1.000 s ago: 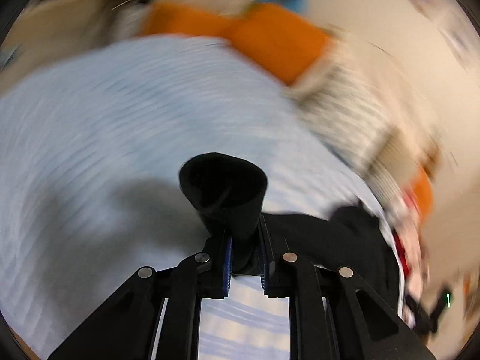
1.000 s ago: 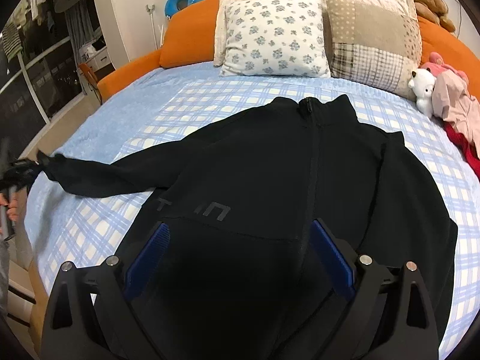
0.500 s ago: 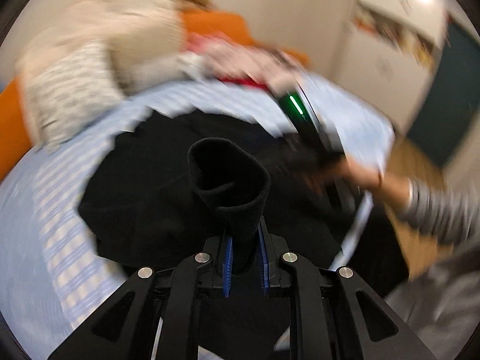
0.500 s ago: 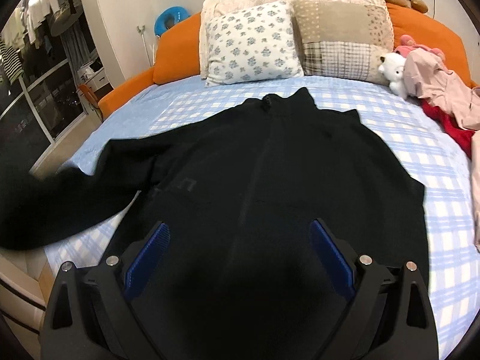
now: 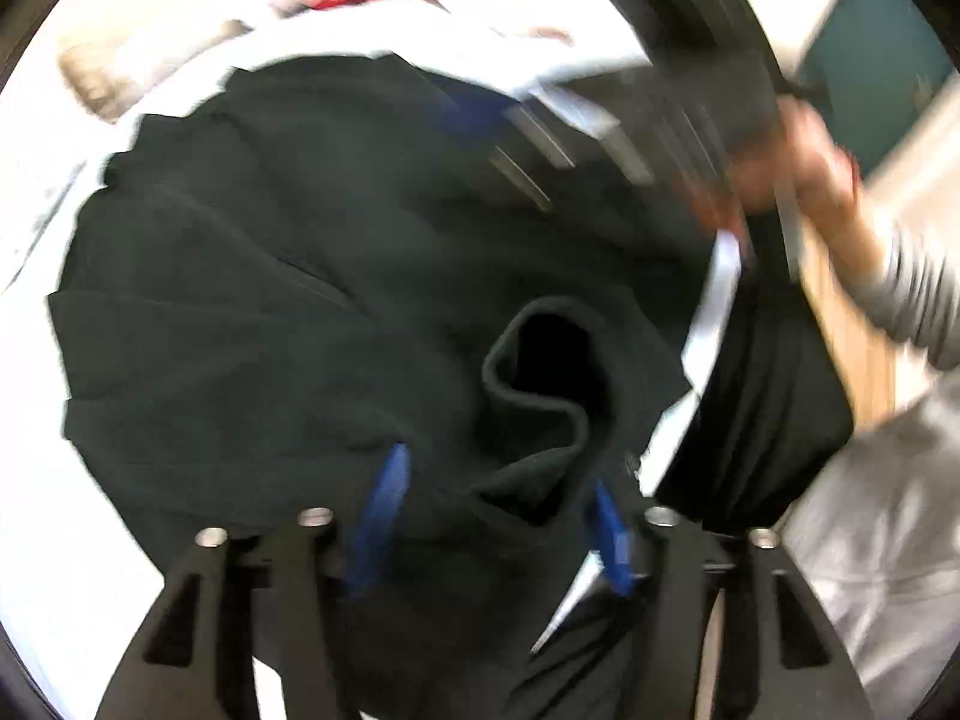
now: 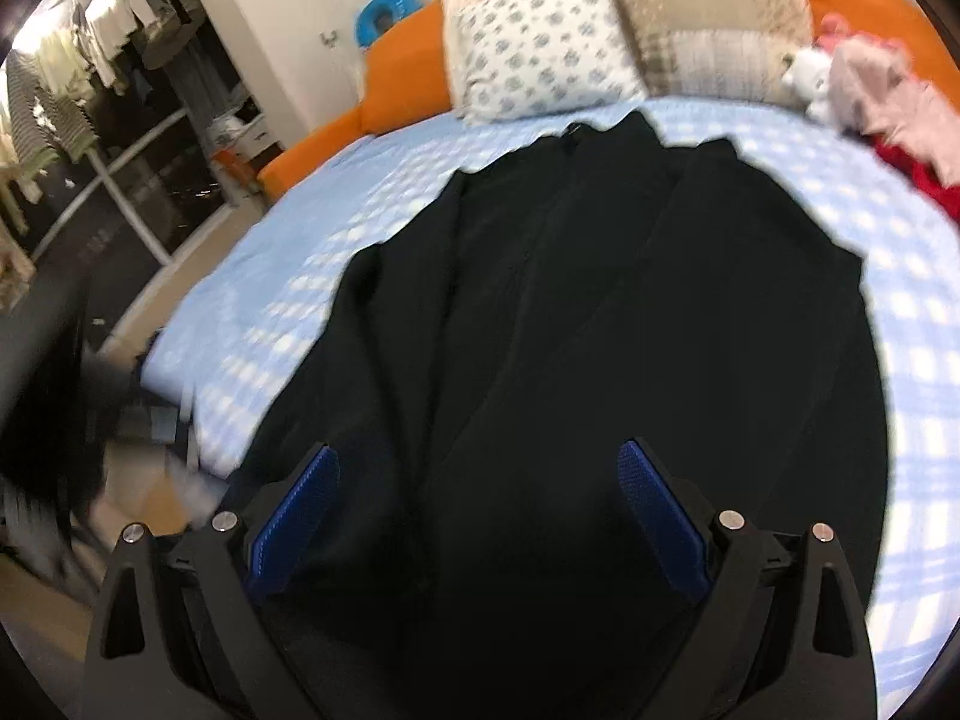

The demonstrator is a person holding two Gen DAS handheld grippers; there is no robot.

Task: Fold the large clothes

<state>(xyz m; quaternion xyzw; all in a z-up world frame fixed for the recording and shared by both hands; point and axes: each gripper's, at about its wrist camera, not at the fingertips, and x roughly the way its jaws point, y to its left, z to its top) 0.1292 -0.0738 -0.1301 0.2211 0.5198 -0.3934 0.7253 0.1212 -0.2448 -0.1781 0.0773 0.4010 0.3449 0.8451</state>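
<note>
A bed (image 6: 312, 252) covered with a blue-and-white checked sheet fills most of the right wrist view, and a large black jacket (image 6: 600, 330) lies spread on it, collar at the far end toward the pillows and hem at the near edge. Along the far side runs an orange headboard (image 6: 396, 90), with a flower-print pillow (image 6: 540, 48) and a beige patchwork pillow (image 6: 714, 30) leaning against it. At the far right sit a white plush toy (image 6: 810, 78) and a heap of pink and red clothes (image 6: 900, 114). On the far left, garments hang by a dark window (image 6: 120, 168). The right gripper (image 6: 480, 516) hovers over the near hem of the jacket, its blue pads (image 6: 294, 516) spread wide with nothing between them. In the blurred left wrist view the black jacket (image 5: 270, 300) lies across the pale sheet, and its sleeve cuff (image 5: 540, 384) stands up as an open ring just beyond the left gripper (image 5: 492, 516). That gripper's blue pads (image 5: 378, 516) stand apart, with the sleeve cloth lying loosely between them; whether they pinch it cannot be told. At the right of that view a hand (image 5: 792, 174) in a grey striped sleeve holds the other tool above the jacket's far right part.
</note>
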